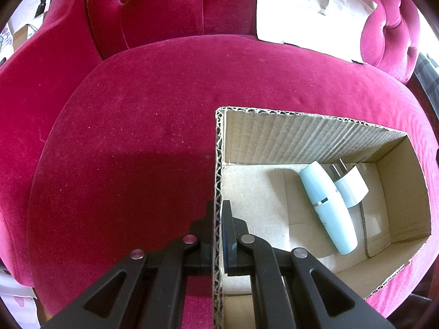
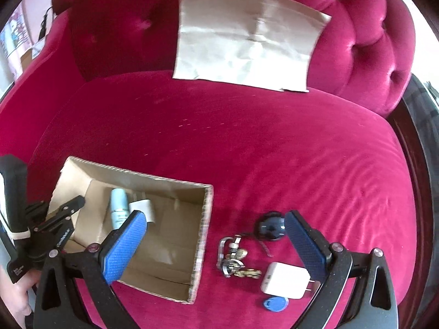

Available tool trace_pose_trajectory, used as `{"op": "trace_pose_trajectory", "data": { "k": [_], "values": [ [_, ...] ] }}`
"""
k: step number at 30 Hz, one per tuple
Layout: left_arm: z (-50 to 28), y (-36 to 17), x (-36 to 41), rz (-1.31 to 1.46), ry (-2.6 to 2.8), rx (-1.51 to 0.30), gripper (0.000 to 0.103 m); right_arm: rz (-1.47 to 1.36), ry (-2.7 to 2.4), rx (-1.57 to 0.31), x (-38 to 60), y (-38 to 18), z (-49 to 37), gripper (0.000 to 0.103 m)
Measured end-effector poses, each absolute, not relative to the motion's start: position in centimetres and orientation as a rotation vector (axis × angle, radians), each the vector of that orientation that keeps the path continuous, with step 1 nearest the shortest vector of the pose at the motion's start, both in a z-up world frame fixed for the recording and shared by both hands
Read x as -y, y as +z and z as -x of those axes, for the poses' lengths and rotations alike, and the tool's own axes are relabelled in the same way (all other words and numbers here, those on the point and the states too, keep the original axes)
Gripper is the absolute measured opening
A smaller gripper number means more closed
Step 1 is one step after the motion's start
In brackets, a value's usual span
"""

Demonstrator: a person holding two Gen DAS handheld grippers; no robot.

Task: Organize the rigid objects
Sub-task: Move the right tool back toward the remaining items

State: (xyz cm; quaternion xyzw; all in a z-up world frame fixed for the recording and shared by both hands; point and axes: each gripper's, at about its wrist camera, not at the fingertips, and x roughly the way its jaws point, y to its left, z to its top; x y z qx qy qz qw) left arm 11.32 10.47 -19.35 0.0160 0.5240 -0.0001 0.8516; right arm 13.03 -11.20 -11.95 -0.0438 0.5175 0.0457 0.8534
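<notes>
Two items already lie in your cardboard box (image 2: 204,219), near the seat cushion's (image 2: 247,142) front edge: pale blue bottle (image 1: 326,205) flat, long axis diagonal, beside a white plug adapter (image 1: 352,187). Your left gripper (image 1: 219,213) clamps the box wall, steadying it. Your right gripper (image 2: 215,230), jaws wide and empty, hangs above the keys (image 2: 236,257), the white charger (image 2: 285,279) and the blue fob (image 2: 275,303) outside.

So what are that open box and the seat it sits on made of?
The box looks like plain brown corrugated cardboard: the wavy fluting shows along its cut top edge, and the surface is matte. The seat looks like magenta velvet or a similar plush fabric, judging by its soft sheen and brushed streaks.
</notes>
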Motion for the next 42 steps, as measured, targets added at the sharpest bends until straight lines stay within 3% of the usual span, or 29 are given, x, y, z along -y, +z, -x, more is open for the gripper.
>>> {"op": "trace_pose_trajectory", "data": {
  "k": [16,42],
  "values": [
    [-11.3,-19.5,-10.2,-0.043,0.004,-1.102,0.004,0.056,-0.055,-1.103,19.2,-11.3,-12.8,0.103],
    [-11.2,-19.3,-10.1,-0.051,0.011,-1.102,0.004,0.018,-0.143,-1.293,27.1,-18.3,-12.5,0.102]
  ]
}}
